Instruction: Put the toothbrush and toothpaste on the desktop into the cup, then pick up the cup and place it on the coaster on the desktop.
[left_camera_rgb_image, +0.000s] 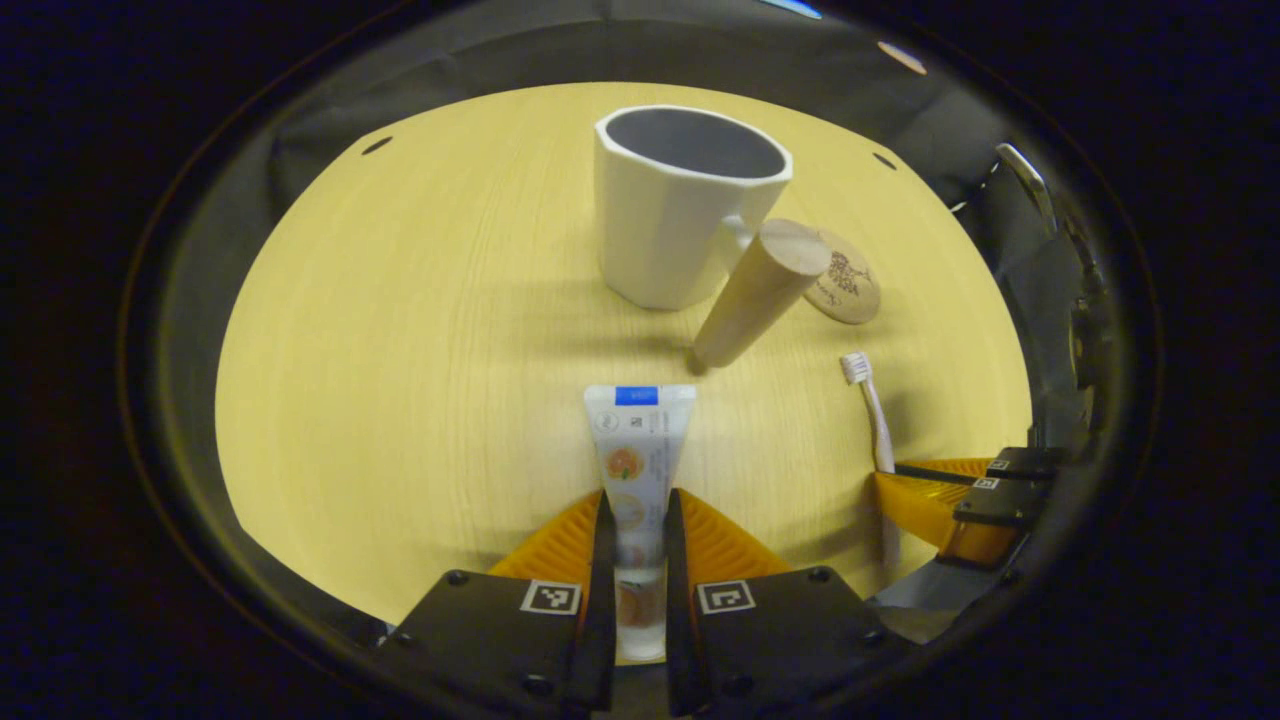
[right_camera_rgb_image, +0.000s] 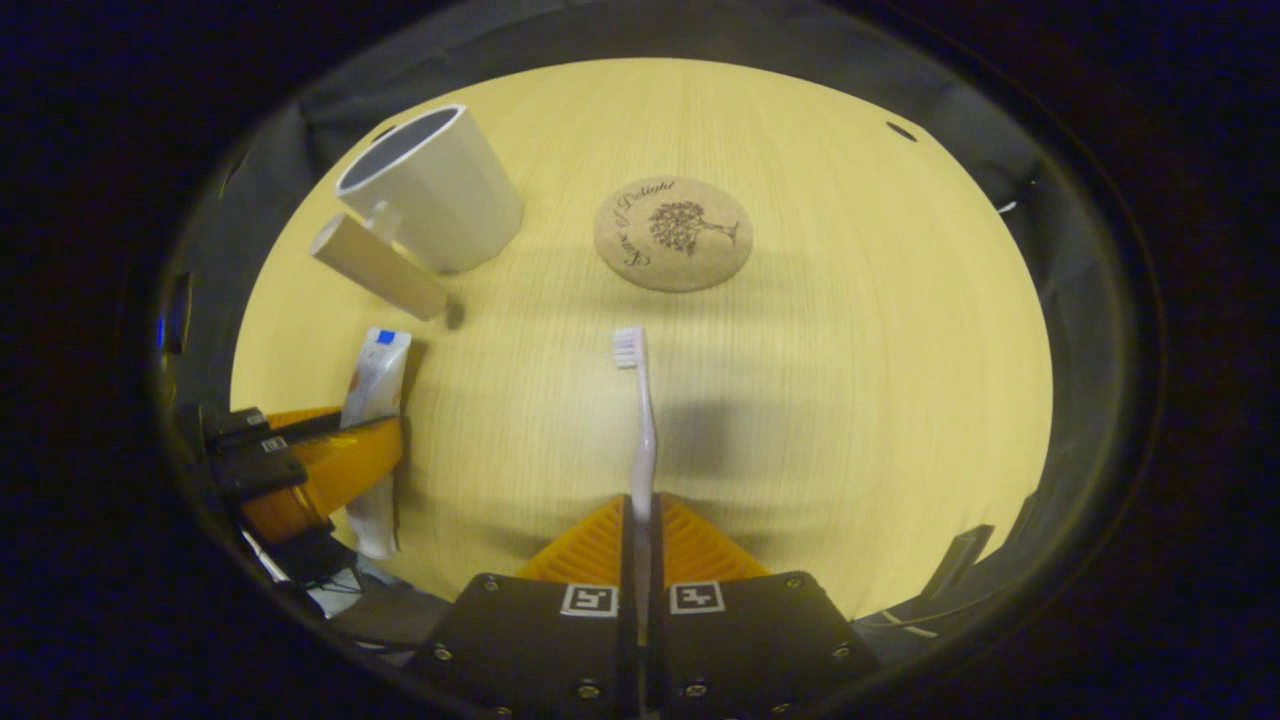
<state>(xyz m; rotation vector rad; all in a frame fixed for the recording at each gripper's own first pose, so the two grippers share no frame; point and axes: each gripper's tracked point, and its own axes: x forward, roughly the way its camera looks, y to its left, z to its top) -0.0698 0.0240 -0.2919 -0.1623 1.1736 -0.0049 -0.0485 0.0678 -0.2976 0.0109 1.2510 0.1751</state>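
Pale wooden desktop (left_camera_rgb_image: 400, 400): left gripper (left_camera_rgb_image: 636, 520) is clamping toothpaste (left_camera_rgb_image: 638, 450), long axis pointing far toward cup (left_camera_rgb_image: 680, 200); right gripper (right_camera_rgb_image: 640, 530) is pinching toothbrush (right_camera_rgb_image: 640, 420), bristles pointing far toward coaster (right_camera_rgb_image: 673, 233)

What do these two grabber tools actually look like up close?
Each tool has a black, blocky body fixed with small screws. The left gripper and the right gripper both carry two square black-and-white coded tags side by side, one on each half. The fingers are wedge-shaped and ribbed, narrowing toward the tips. Thin cables trail near the left gripper in the right gripper view.
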